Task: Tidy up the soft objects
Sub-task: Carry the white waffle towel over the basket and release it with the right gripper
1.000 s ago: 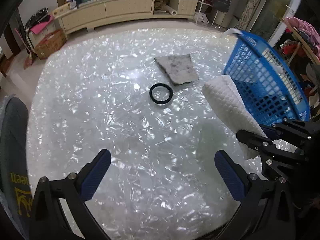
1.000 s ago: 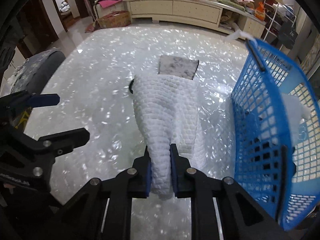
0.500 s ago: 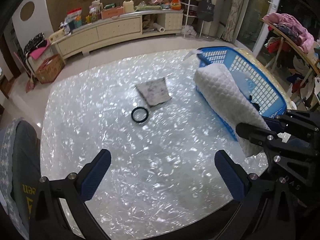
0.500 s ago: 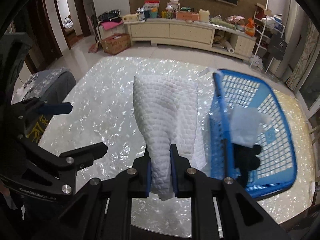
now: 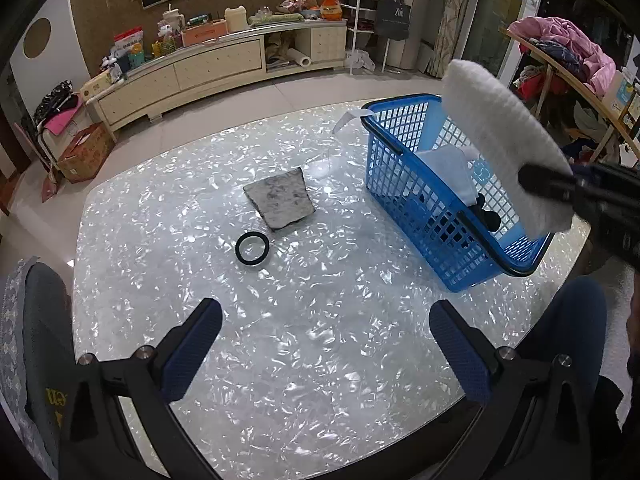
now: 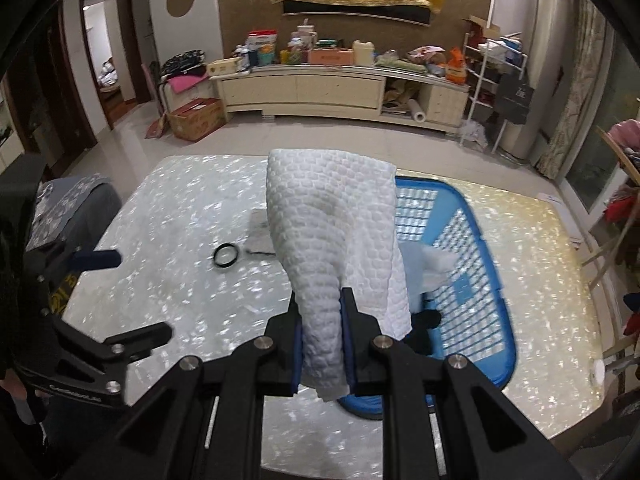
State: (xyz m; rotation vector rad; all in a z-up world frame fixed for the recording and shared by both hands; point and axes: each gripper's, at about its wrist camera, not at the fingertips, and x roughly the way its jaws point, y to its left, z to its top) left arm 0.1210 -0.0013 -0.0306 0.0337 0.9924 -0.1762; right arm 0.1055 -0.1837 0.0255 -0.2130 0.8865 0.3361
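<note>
A white quilted cloth (image 6: 332, 224) hangs bunched between the blue pads of my right gripper (image 6: 322, 316), which is shut on it, above the blue mesh basket (image 6: 472, 256). From the left wrist view the same cloth (image 5: 504, 136) hovers over the basket (image 5: 404, 176), which holds a pale cloth and a dark item. My left gripper (image 5: 328, 344) stands open above the pearly table, nothing between its fingers. A grey folded cloth (image 5: 280, 204) and a black ring (image 5: 252, 249) lie on the table, left of the basket.
The shiny white table (image 5: 320, 380) ends near the bottom of the left wrist view. A grey chair back (image 5: 36, 340) stands at the table's left. A person's blue-clad knee (image 5: 572, 320) is at the lower right. A long cabinet (image 5: 208, 72) lines the far wall.
Both grippers have risen and pulled back from the table. The right gripper carried the white cloth from the table beside the basket to above the basket. The left stayed open.
</note>
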